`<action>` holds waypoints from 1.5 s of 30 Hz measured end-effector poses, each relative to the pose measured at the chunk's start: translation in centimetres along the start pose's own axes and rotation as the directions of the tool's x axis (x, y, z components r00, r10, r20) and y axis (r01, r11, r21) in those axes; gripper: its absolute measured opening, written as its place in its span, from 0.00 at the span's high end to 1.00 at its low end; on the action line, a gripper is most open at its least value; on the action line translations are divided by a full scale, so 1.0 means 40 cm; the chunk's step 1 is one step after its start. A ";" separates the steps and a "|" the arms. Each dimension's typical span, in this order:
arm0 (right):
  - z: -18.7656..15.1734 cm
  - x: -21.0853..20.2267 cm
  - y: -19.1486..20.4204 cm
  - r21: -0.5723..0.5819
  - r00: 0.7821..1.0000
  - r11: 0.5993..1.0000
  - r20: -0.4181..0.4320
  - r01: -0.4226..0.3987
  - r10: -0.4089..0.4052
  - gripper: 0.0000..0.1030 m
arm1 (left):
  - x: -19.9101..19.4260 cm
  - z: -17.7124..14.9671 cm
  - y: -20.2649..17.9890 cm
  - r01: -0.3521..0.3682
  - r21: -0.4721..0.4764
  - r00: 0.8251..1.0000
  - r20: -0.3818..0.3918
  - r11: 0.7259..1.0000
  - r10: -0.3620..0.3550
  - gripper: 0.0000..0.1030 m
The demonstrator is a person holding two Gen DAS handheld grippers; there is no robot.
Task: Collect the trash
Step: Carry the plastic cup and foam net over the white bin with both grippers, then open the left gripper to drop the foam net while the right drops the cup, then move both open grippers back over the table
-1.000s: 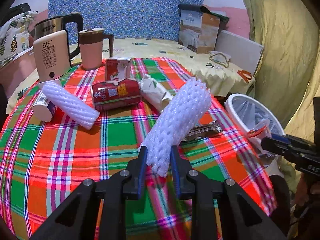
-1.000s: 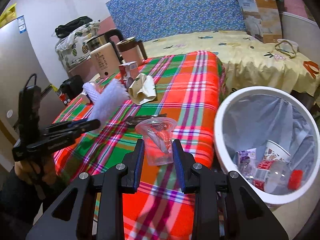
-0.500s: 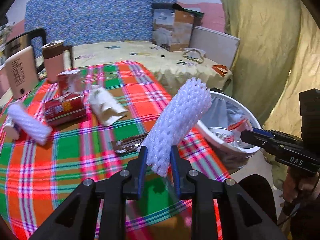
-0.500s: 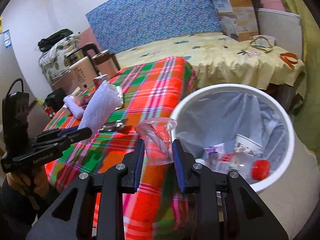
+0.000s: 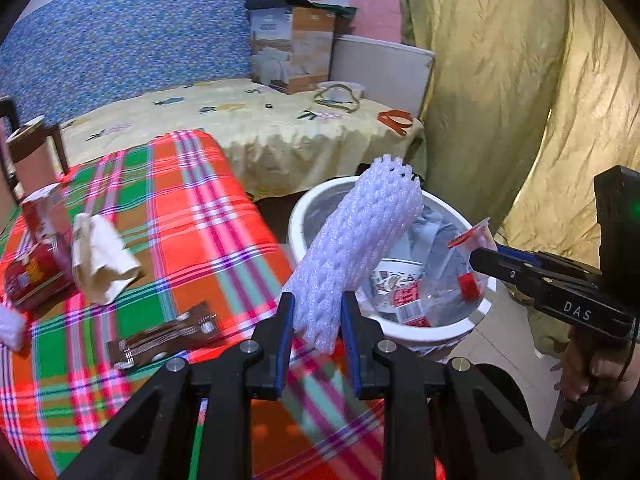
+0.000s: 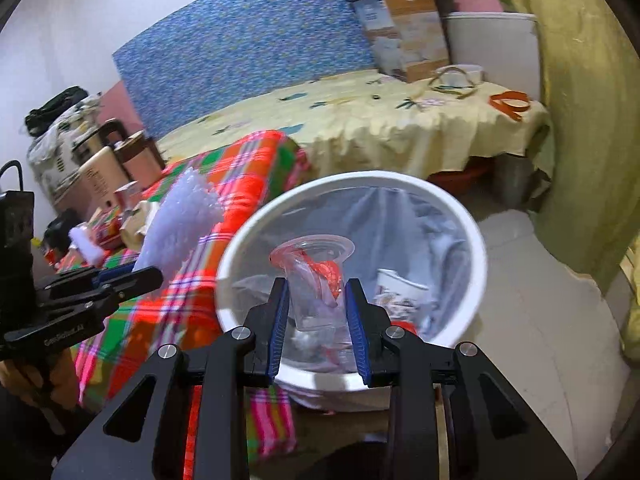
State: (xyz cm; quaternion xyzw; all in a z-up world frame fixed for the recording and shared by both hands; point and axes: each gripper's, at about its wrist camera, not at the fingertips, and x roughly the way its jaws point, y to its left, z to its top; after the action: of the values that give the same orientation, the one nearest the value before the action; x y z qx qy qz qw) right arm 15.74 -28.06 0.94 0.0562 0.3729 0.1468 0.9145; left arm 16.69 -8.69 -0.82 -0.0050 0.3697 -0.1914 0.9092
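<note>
1. Your left gripper (image 5: 316, 312) has its jaws closed on the lower end of a white foam net sleeve (image 5: 356, 248). The sleeve rises tilted from between the fingers, and its upper end is over the near rim of the white trash bin (image 5: 432, 336).
2. Your right gripper (image 6: 318, 308) has its jaws pressed on both sides of a clear plastic cup (image 6: 316, 280), which stands upright between them with some red piece inside. The cup hangs over the open bin (image 6: 352, 180), just beyond the fingertips.
3. Ahead of the right jaws, the bin holds a grey liner, a printed paper cup (image 6: 400, 292) and other small trash that I cannot name.
4. To the left of the left jaws, on the plaid tablecloth (image 5: 192, 216), lies a brown wrapper (image 5: 164, 340). Further left are a crumpled paper bag (image 5: 100, 264) and a red can (image 5: 36, 276) lying on its side.
5. To the right of the left jaws you see the right gripper (image 5: 480, 256) with the cup at its tip, over the far side of the bin.
6. Beyond the table is a bed with a yellow sheet (image 6: 380, 120), and a cardboard box (image 6: 404, 32) stands on it.
</note>
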 end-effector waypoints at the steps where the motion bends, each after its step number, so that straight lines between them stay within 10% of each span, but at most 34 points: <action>1: 0.001 0.001 -0.003 0.004 1.000 1.000 -0.001 0.005 -0.005 0.70 | 0.009 0.004 -0.007 0.005 0.003 1.000 -0.005 1.000 -0.005 0.77; 26: 0.001 0.018 -0.044 0.024 0.996 0.996 -0.014 0.085 -0.085 0.62 | 0.071 0.026 -0.050 0.047 -0.012 0.999 -0.026 0.999 -0.048 0.57; 45: -0.005 -0.017 0.043 0.008 0.999 0.999 0.008 -0.047 0.047 0.61 | -0.050 -0.041 0.034 0.003 -0.106 0.999 0.044 0.994 0.002 0.57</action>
State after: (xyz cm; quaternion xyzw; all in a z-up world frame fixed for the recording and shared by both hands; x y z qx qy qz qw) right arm 14.75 -26.64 1.61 0.0692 0.3686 0.1666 0.9119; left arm 14.76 -6.51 -0.89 -0.0576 0.3590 -0.1716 0.9156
